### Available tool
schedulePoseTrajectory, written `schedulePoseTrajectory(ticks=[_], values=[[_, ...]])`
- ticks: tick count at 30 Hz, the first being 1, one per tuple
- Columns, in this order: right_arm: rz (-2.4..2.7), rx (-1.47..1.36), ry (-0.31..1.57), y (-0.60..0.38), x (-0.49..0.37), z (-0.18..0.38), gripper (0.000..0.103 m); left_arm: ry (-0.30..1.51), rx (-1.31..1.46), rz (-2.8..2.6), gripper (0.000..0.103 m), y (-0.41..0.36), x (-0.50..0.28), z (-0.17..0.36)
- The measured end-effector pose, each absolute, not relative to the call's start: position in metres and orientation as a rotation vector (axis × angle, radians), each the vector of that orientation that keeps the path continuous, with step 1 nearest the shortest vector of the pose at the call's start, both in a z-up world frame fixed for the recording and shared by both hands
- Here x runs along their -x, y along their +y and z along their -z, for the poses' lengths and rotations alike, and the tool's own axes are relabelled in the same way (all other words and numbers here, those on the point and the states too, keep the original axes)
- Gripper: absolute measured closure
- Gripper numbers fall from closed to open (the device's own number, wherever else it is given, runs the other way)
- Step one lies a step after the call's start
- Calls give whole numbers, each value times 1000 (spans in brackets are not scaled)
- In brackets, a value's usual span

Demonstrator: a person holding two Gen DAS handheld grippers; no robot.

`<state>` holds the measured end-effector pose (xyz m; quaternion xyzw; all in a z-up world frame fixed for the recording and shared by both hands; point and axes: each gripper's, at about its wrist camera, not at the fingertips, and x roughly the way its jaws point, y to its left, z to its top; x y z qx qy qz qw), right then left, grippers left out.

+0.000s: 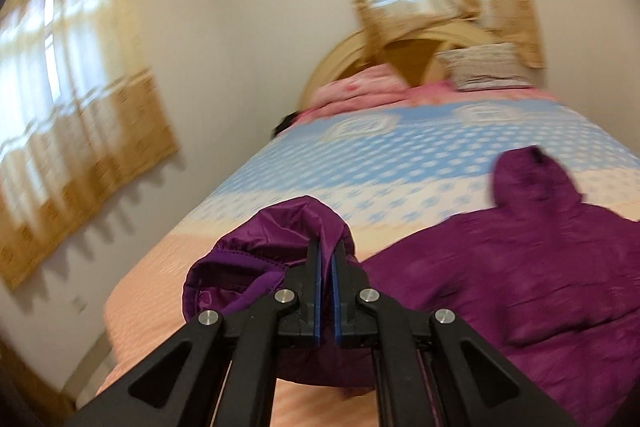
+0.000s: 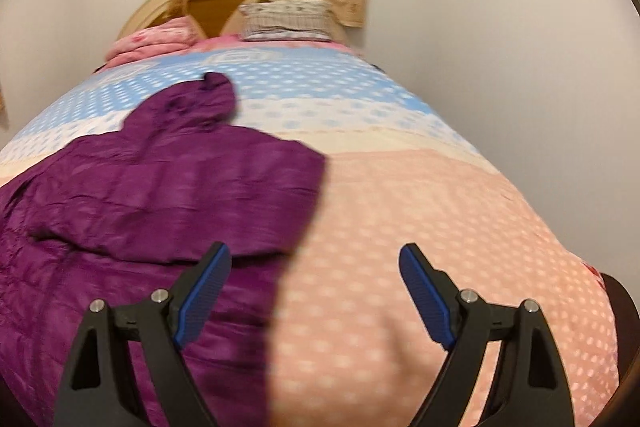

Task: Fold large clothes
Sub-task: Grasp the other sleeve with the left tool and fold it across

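Observation:
A purple hooded puffer jacket (image 1: 520, 267) lies spread on the bed, its hood (image 1: 528, 179) pointing toward the headboard. My left gripper (image 1: 327, 247) is shut on the jacket's sleeve cuff (image 1: 256, 259) and holds it lifted above the bed's left side. In the right wrist view the jacket (image 2: 160, 195) covers the left half of the bed, one sleeve folded across its body. My right gripper (image 2: 316, 255) is open and empty, hovering over the jacket's right edge and the bedspread (image 2: 420, 211).
The bed has a pink, cream and blue dotted cover (image 1: 400, 155). A folded pink quilt (image 2: 156, 43) and a grey pillow (image 2: 288, 19) lie by the wooden headboard (image 2: 212, 3). Curtained windows (image 1: 72, 87) and white walls surround the bed.

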<state>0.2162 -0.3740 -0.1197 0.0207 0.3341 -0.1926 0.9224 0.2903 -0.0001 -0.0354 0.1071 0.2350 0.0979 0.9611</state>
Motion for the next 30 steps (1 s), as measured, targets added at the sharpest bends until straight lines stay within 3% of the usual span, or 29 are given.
schedulePoseTrajectory(ticks=[9,20,21,22,23,25,30], values=[[546,-102,694,-447,-171,120,15,487,-345,74,100,-177,-310,54],[593,-167,692,-480,-146,137,10,471,-540,234,95,-312,-281,99],[593,-174,689,-482,-144,138,10,465,-554,230,92,-319,-279,102],[591,-183,684,-484,-142,139,10,460,-563,234,77,-322,-277,103],[589,-189,681,-485,-140,141,10,452,-571,233,48,-324,-274,104],[589,-197,687,-485,-143,146,10,423,-577,207,12,-325,-275,104],[566,-186,702,-479,-147,155,10,331,-625,194,11,-327,-266,99]])
